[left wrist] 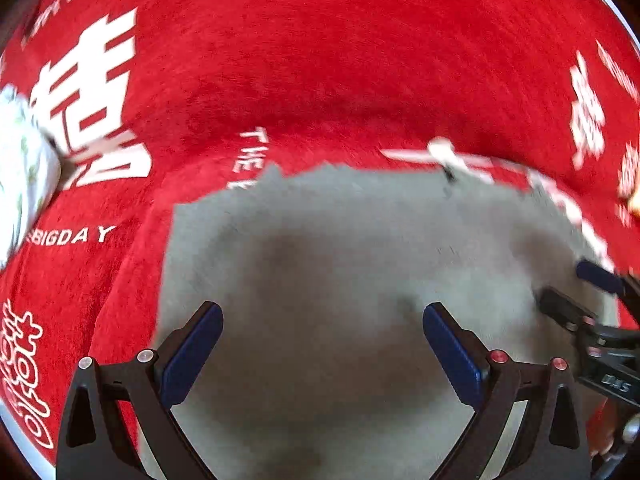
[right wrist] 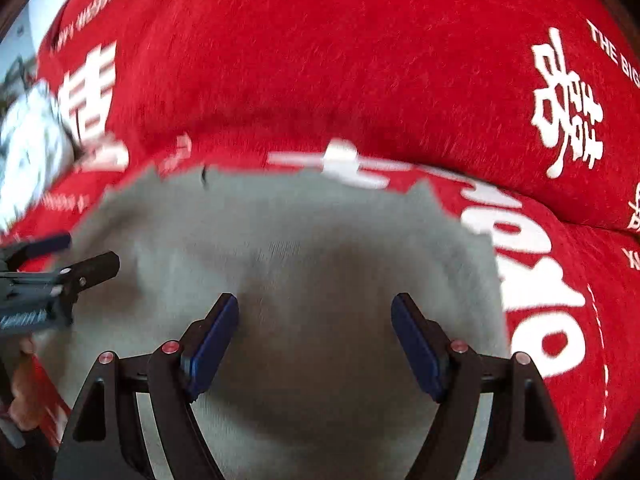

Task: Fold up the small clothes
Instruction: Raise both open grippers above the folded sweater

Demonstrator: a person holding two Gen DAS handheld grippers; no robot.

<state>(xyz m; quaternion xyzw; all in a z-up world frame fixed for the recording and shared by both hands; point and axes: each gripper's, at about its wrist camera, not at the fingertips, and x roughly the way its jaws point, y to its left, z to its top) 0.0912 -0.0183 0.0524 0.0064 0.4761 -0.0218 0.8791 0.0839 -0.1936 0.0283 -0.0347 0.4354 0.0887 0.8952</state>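
A small grey garment [left wrist: 340, 264] [right wrist: 296, 248] lies flat on a red cloth with white lettering. My left gripper [left wrist: 322, 322] hovers over its near part with jaws wide apart and nothing between the blue pads [left wrist: 192, 356]. My right gripper [right wrist: 314, 314] hangs over the same garment, also open and empty. Each gripper shows in the other's view: the right gripper [left wrist: 576, 292] at the right edge, the left gripper [right wrist: 76, 256] at the left edge. A white tag [right wrist: 340, 152] sits at the garment's far edge.
The red cloth [left wrist: 320, 60] [right wrist: 340, 60] covers the whole surface around the garment. A white patterned bundle of fabric [left wrist: 20, 168] [right wrist: 28, 152] lies at the far left. A hand [right wrist: 24, 396] shows at the lower left of the right wrist view.
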